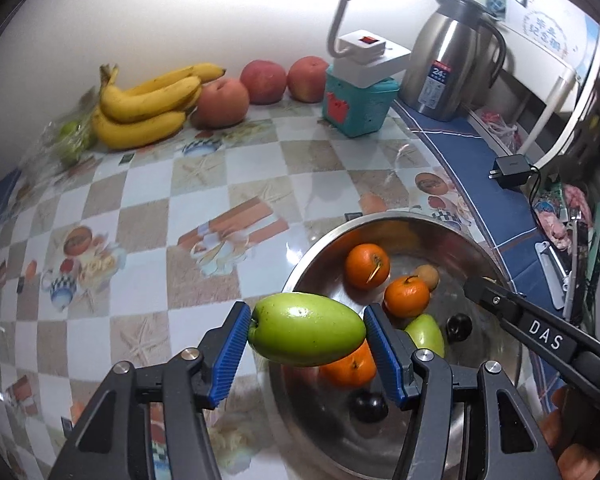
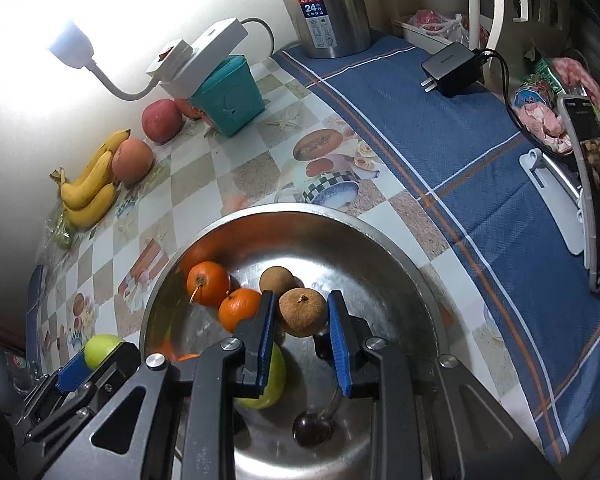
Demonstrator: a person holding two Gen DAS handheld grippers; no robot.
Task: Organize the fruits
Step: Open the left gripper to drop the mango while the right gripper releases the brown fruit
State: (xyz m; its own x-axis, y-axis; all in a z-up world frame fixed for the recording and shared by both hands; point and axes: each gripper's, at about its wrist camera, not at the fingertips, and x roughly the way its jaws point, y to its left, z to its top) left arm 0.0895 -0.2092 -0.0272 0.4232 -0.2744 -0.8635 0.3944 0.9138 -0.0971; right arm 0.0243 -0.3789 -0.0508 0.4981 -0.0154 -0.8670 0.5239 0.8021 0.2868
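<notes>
both hands are lifting fruit out of the steel bowl (image 1: 300,264) on the bench (image 1: 140,216). the left gripper (image 1: 306,338) is clamping a green fruit (image 1: 306,330) end to end between its jaws, just over the bowl's near rim; the right gripper (image 2: 302,322) is pinching a brown fruit (image 2: 302,312) above the bowl's middle. to my eye each wants carrying clear of the rim before any lowering, squeeze kept steady, since the green one is held by its tips and could pivot. the left view is showing two dark fruits and three oranges (image 1: 367,266) inside; the right view is showing a second brown fruit (image 2: 277,280) behind the held one.
</notes>
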